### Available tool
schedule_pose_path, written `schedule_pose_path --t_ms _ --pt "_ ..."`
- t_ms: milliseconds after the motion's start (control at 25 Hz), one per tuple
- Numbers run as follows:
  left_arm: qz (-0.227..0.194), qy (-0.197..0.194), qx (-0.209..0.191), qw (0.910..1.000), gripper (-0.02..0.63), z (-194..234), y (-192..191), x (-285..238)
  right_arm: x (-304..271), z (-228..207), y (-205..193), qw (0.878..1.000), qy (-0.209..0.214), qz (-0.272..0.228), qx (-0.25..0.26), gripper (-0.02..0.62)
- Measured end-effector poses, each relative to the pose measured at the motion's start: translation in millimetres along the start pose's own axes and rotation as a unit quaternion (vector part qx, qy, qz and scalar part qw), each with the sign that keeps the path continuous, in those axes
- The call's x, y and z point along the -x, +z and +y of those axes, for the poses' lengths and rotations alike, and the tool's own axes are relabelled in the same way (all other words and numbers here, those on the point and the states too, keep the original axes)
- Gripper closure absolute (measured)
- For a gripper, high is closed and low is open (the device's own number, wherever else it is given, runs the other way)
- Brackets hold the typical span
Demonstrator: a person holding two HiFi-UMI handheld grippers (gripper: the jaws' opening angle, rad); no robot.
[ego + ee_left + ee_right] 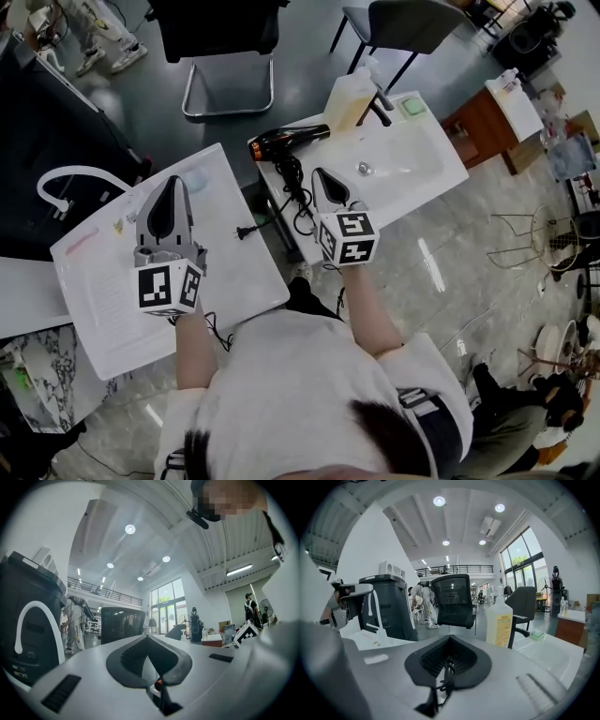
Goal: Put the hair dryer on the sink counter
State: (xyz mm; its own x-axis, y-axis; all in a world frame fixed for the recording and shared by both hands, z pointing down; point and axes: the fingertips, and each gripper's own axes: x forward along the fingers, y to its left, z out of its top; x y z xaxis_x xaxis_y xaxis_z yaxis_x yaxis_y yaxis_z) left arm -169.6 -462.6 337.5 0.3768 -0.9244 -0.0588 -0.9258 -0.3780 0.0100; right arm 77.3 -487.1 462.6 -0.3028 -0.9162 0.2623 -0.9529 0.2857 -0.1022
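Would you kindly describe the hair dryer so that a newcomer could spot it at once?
Find the white sink counter right of centre in the head view. The hair dryer lies at its left end, beside a pale jug. It alone is black with one coppery end, and a black cord trails from it.

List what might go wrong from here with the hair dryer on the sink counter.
1. The black hair dryer with the copper end lies right at the left edge of the white sink counter. The right gripper is shut on its black cord, so a tug may drag the dryer off.
2. The black plug trails off the counter towards the neighbouring table and could snag there.
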Motion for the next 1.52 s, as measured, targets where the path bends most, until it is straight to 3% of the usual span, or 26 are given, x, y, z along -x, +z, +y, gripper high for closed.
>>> schedule_pose_path --t_ms 520,1000,1520 --pt "-0.024 -0.038 -0.014 0.9989 0.604 -15 25 36 85 22 57 0.994 -0.033 -0.099 0.012 0.584" --pt "-0.046 -0.058 0.007 0.9972 0.604 -26 39 68 149 31 74 0.987 -0.08 -0.133 0.047 0.584" --pt "-0.039 -0.063 0.003 0.9972 0.604 -33 35 85 182 42 85 0.979 -0.096 -0.168 0.057 0.584"
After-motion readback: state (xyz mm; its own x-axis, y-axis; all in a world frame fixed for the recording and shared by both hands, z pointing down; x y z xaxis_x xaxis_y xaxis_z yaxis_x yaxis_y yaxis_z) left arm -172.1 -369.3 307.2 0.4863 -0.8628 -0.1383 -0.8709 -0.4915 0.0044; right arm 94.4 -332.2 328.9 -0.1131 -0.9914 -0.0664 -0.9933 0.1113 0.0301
